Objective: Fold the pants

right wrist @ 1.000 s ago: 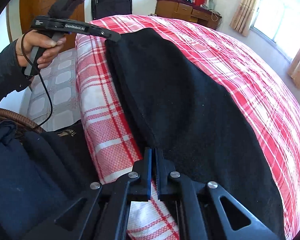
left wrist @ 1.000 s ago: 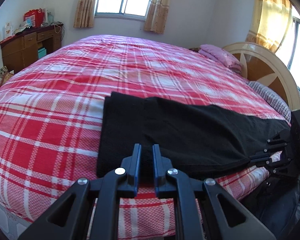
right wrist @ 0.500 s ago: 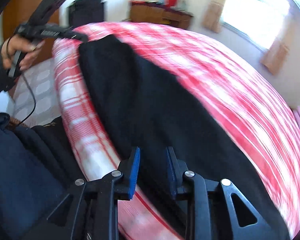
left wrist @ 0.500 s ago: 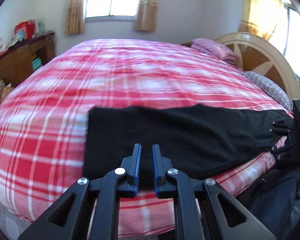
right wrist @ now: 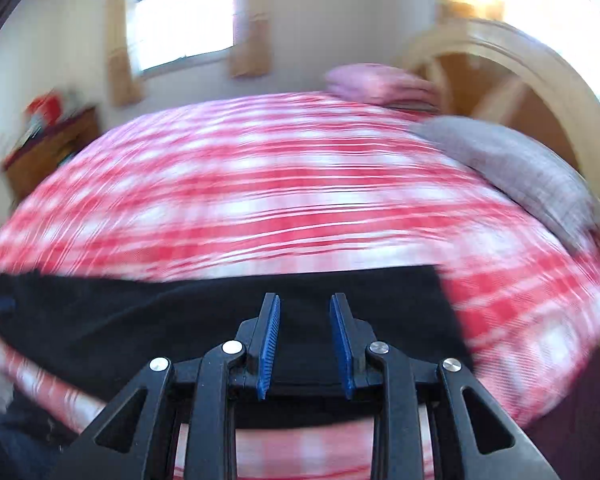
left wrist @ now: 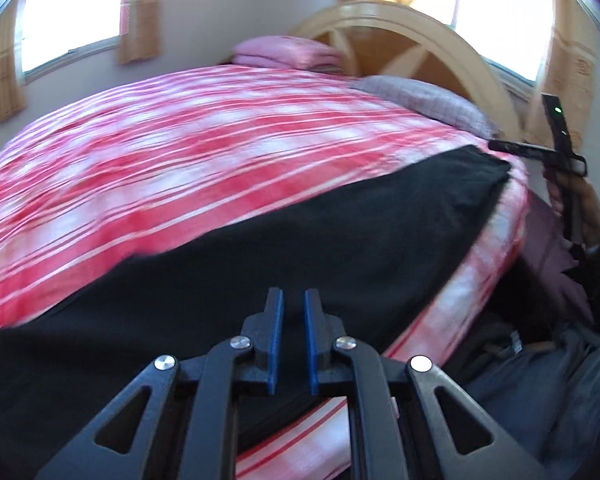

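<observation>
Black pants [left wrist: 300, 248] lie flat along the bed's [left wrist: 180, 152] near edge, long axis running lower left to right. Soft matte fabric on plaid. Left tongs [left wrist: 293, 336] narrow, right tongs [right wrist: 304, 344] wide, both empty.

A big bed with a red and white plaid cover [right wrist: 300, 184] is stretching out ahead of the gripper, all motion-blurred. Further ahead and to the right a curved cream headboard [right wrist: 540, 60] is rising behind a grey pillow [right wrist: 512, 168], with a folded pink blanket [right wrist: 384, 84] sitting just left of it. A window with tan curtains [right wrist: 180, 12] is glowing on the far wall, and a wooden dresser [right wrist: 48, 148] is standing off to the far left.
</observation>
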`<action>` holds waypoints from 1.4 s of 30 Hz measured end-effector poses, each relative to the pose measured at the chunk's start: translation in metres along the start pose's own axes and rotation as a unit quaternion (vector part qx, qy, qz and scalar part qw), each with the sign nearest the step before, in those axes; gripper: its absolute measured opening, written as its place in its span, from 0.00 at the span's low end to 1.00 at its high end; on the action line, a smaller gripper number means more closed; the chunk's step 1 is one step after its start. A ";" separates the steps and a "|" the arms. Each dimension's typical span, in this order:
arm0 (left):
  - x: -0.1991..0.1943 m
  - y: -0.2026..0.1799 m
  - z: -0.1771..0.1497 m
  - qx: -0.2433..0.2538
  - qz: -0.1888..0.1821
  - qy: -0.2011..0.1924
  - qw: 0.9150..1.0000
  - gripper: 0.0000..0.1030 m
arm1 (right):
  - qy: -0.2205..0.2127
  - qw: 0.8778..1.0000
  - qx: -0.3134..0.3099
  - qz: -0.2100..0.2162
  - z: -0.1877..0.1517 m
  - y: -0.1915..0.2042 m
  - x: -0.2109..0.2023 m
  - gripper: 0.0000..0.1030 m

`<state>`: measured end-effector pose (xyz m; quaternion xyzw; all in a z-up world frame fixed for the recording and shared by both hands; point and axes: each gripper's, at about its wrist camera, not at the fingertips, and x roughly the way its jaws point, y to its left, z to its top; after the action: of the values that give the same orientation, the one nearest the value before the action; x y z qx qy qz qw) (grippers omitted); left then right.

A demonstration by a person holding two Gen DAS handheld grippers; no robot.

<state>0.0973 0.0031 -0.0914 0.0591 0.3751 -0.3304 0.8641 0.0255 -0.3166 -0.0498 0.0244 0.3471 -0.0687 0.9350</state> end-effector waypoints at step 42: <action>0.082 -0.106 -0.003 0.141 -0.018 0.032 0.989 0.31 | 0.046 0.979 0.177 0.089 -0.044 -0.106 0.009 0.50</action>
<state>0.0714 -0.1210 -0.1346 0.1840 0.3532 -0.3932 0.8288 -0.0115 -0.4188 -0.0886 0.2230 0.3687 -0.0443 0.9013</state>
